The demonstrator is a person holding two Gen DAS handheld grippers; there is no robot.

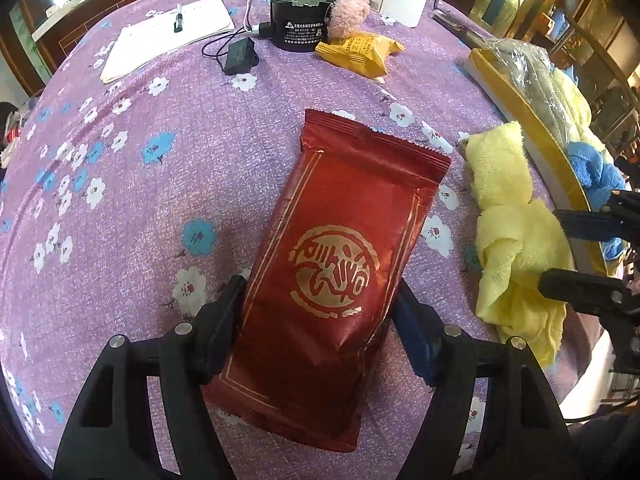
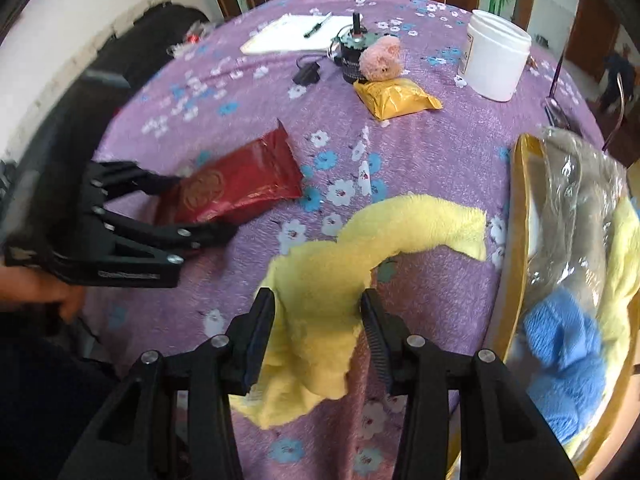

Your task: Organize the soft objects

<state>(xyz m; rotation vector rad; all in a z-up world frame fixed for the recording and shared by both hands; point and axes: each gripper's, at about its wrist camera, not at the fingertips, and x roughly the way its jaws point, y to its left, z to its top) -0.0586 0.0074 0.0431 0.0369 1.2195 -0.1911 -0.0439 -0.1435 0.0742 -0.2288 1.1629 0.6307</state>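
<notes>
Purple flowered cloth [image 1: 168,184] covers the whole table, and both claws point down at it.

The left gripper [image 1: 320,316] has its two black fingers on each side of a shiny dark red foil packet with a gold round mark [image 1: 344,248]. The fingers sit right against the packet's long edges, so it looks clenched on the packet. I think it grips the narrow way because that is the only way the packet fits between the fingers. The packet lies flat on the cloth, in the middle of the table.

The right gripper [image 2: 318,320] has a fluffy yellow towel [image 2: 344,264] between its fingers. One finger touches the fluff and the other seems just at its edge. I cannot tell if it is squeezing or has let go. The towel is crumpled and twisted, with one long end stretched toward the gold-rimmed tray [image 2: 520,216] just beside it.

The tray already holds soft things: a fuzzy blue cloth [image 2: 564,344], more yellow fluff, and something grey in clear plastic [image 2: 580,184]. So the towel probably belongs there too.

Far back sit a fuzzy pink toy [image 2: 380,60] and a yellow snack packet [image 2: 396,98], touching each other, beside a black round motor [image 1: 298,20] and a white plastic jar [image 2: 496,60].
</notes>
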